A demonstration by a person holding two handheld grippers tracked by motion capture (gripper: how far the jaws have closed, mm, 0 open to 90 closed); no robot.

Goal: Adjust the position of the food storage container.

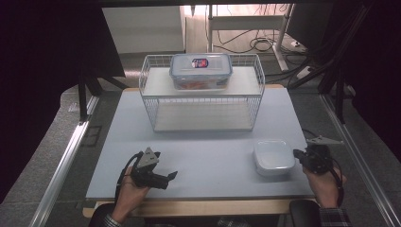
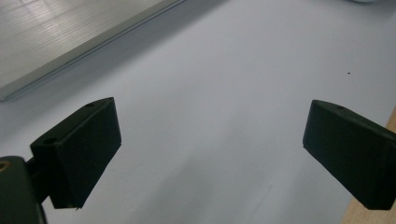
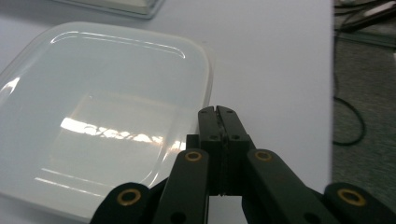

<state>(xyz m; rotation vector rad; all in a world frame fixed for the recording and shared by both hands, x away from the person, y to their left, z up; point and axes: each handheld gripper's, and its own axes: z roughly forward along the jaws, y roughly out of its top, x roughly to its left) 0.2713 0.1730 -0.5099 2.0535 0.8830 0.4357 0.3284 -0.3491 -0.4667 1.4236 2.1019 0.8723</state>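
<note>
Right tool (image 1: 299,154) at the near right of the bench (image 1: 203,156), seen from the high view, tips just beside the white tub (image 1: 273,157); left tool (image 1: 172,176) low at the near left, well apart from it. Wire rack (image 1: 202,94) at the far side, a lidded box (image 1: 201,71) on its upper shelf.

From the left gripper view: left tool (image 2: 210,149) spread wide over bare bench, nothing between the jaws.

From the right gripper view: right tool (image 3: 218,112) pressed together, pinching nothing, tips at the rim of the white tub (image 3: 93,116).

Judged an approach step, tub not yet gripped. Next move likely calls for spreading the right jaws and setting them over the tub's rim before closing.
</note>
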